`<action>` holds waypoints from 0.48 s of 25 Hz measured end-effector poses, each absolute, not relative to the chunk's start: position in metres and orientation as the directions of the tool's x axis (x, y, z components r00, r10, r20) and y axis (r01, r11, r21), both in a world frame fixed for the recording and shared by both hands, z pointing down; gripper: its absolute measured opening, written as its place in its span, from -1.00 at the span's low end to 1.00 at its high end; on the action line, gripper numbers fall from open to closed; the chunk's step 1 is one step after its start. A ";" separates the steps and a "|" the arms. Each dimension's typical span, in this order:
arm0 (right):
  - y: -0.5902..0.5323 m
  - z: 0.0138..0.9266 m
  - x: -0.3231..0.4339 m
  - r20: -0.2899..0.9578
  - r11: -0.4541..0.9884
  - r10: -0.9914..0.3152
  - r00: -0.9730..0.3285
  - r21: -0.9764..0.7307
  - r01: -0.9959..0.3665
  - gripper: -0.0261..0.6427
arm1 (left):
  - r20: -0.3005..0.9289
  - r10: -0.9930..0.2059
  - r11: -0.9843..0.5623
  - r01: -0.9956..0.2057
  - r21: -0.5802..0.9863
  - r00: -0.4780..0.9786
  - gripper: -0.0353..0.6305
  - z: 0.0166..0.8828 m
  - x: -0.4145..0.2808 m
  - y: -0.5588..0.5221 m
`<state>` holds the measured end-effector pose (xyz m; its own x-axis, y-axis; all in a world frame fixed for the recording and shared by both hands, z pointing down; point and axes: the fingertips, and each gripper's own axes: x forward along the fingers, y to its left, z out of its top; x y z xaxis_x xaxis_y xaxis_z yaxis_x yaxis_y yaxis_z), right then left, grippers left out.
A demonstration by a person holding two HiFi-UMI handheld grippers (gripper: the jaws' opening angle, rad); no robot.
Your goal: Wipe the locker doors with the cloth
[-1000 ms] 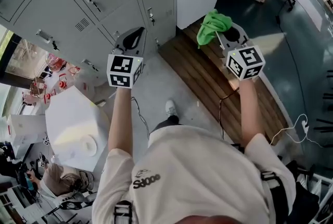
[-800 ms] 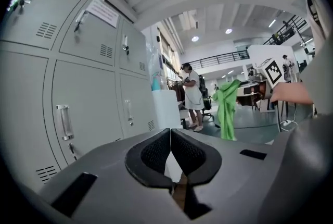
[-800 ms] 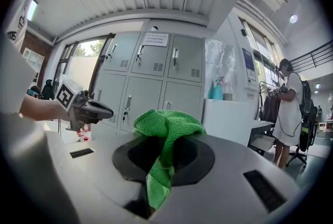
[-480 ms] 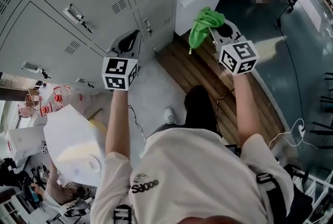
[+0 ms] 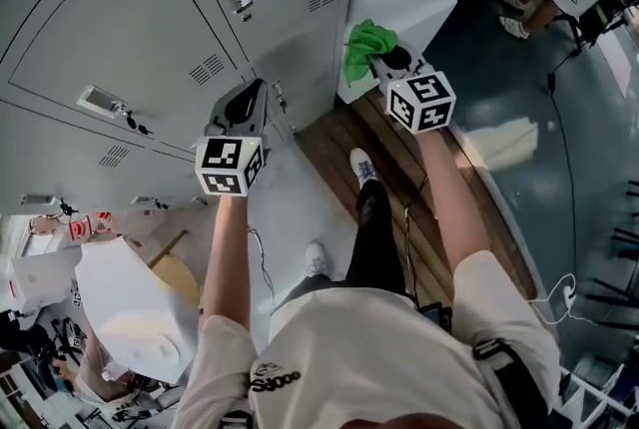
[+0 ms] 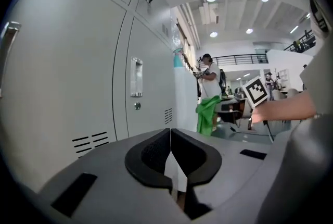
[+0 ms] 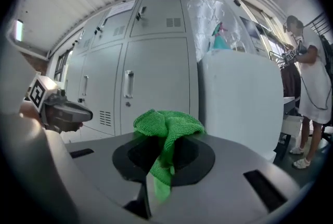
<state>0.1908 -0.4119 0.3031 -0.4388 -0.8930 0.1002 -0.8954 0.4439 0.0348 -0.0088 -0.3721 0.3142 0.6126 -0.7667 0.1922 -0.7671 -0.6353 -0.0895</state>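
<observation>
My right gripper [image 5: 387, 68] clamps the green cloth [image 5: 364, 42], with the locker doors [image 5: 150, 8] ahead and left of it. My left gripper [image 5: 252, 96], closed on nothing, hangs nearer them.

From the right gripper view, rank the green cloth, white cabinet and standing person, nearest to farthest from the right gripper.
1. Green cloth: clamped in the right gripper.
2. White cabinet: ahead, right side.
3. Standing person: far right, beyond the cabinet.

A bright green microfibre cloth [image 7: 166, 129] before pale grey metal locker doors [image 5: 150, 18].
The grey plastic left gripper [image 6: 170, 154] and right gripper [image 5: 383, 61] carry cubes with black-and-white square markers; the slatted wooden floor strip [image 5: 344, 133] is brown.
</observation>
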 end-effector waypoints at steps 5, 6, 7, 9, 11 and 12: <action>-0.503 0.356 0.186 0.163 0.474 -0.870 -0.466 0.016 -0.880 -0.81 | 0.213 -0.783 -0.611 -0.787 -0.083 0.584 -0.84 0.343 0.005 -0.415; -0.517 0.370 0.184 0.179 0.473 -0.868 -0.464 0.010 -0.881 -0.81 | 0.221 -0.783 -0.608 -0.789 -0.081 0.581 -0.84 0.351 0.005 -0.418; -0.530 0.384 0.183 0.198 0.463 -0.869 -0.453 0.006 -0.886 -0.81 | 0.225 -0.784 -0.607 -0.791 -0.078 0.579 -0.84 0.359 0.004 -0.421; -0.553 0.414 0.185 0.239 0.419 -0.884 -0.401 0.023 -0.908 -0.81 | 0.210 -0.784 -0.608 -0.792 -0.065 0.584 -0.84 0.370 0.003 -0.426; -0.568 0.438 0.188 0.273 0.385 -0.896 -0.350 0.084 -0.919 -0.81 | 0.187 -0.785 -0.608 -0.792 -0.048 0.591 -0.84 0.380 0.004 -0.430; -0.573 0.445 0.186 0.277 0.386 -0.897 -0.344 0.114 -0.916 -0.81 | 0.179 -0.787 -0.606 -0.794 -0.041 0.591 -0.84 0.384 0.005 -0.432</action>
